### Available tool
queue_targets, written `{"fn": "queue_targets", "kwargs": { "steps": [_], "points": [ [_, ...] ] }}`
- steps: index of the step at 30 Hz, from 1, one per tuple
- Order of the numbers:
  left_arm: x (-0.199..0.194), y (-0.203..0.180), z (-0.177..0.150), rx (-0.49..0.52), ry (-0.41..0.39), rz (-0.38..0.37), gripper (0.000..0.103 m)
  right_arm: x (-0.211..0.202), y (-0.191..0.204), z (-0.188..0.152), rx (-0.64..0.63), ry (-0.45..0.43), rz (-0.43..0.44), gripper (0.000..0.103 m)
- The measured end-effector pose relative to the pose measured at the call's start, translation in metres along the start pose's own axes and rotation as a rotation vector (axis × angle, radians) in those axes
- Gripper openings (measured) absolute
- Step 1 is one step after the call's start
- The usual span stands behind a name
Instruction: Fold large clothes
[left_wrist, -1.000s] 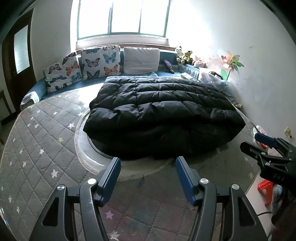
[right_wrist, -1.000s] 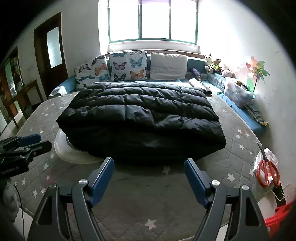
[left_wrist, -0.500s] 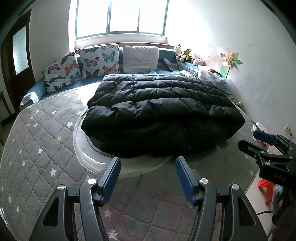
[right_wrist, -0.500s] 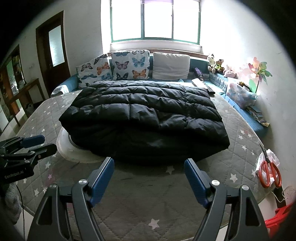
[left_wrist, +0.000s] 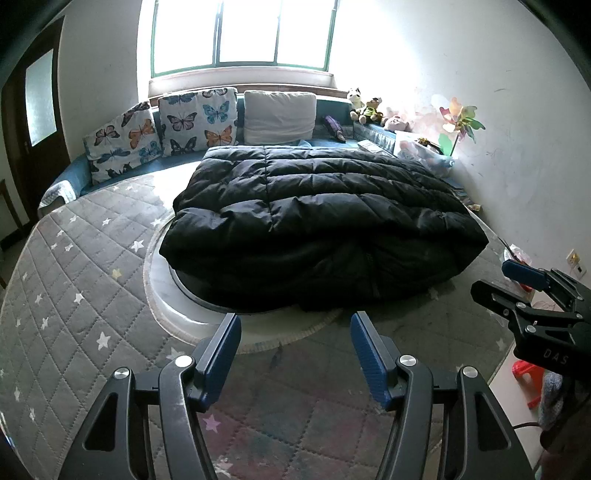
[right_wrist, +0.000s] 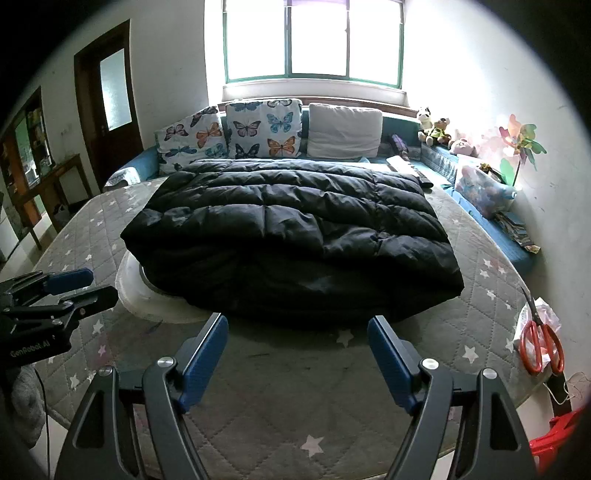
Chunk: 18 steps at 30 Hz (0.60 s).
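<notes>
A black puffy quilted jacket (left_wrist: 314, 221) (right_wrist: 295, 229) lies folded into a thick rectangle in the middle of a table under a grey star-quilted cover (left_wrist: 74, 277) (right_wrist: 480, 295). Its near edge overhangs a white round disc (left_wrist: 162, 295) (right_wrist: 129, 288). My left gripper (left_wrist: 295, 325) hovers open just short of the jacket's near edge, with nothing between its blue pads. My right gripper (right_wrist: 297, 325) is also open and empty, facing the same edge. Each gripper shows in the other's view: the right one (left_wrist: 524, 288) at the right side, the left one (right_wrist: 74, 288) at the left side.
Red-handled scissors (right_wrist: 541, 343) lie on a white bag at the table's right rim. Behind the table runs a blue bench with butterfly cushions (left_wrist: 199, 118), a white pillow (right_wrist: 343, 129), plush toys (right_wrist: 436, 129) and a pinwheel (left_wrist: 458, 122). A red stool (left_wrist: 528, 373) stands on the floor to the right.
</notes>
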<state>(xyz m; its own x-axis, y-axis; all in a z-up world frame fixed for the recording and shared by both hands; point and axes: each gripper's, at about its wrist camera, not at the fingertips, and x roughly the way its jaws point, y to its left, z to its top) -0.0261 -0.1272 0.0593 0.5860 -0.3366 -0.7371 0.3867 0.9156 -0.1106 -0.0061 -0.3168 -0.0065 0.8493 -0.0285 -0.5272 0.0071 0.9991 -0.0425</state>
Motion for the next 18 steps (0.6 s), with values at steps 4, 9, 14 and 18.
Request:
{"fn": "queue_targets", "kwargs": {
  "steps": [4,9,14,18],
  "points": [
    [0.0003,-0.0010,-0.0009,-0.001,0.001,-0.002,0.065,-0.0003,0.0014,0.0006,-0.005,-0.001,0.003,0.085],
    [0.0002,-0.0014,-0.0009,0.000,-0.001,0.001,0.065,-0.0004,0.0018,0.0011,-0.006,0.000,0.006,0.085],
    [0.0003,-0.0011,-0.0011,-0.002,0.002,-0.001,0.065,-0.0005,0.0018,0.0011,-0.005,0.000,0.007,0.085],
    [0.0004,-0.0010,-0.0010,-0.002,0.001,-0.002,0.065,-0.0009,0.0022,0.0013,-0.005,-0.001,0.007,0.085]
  ]
}}
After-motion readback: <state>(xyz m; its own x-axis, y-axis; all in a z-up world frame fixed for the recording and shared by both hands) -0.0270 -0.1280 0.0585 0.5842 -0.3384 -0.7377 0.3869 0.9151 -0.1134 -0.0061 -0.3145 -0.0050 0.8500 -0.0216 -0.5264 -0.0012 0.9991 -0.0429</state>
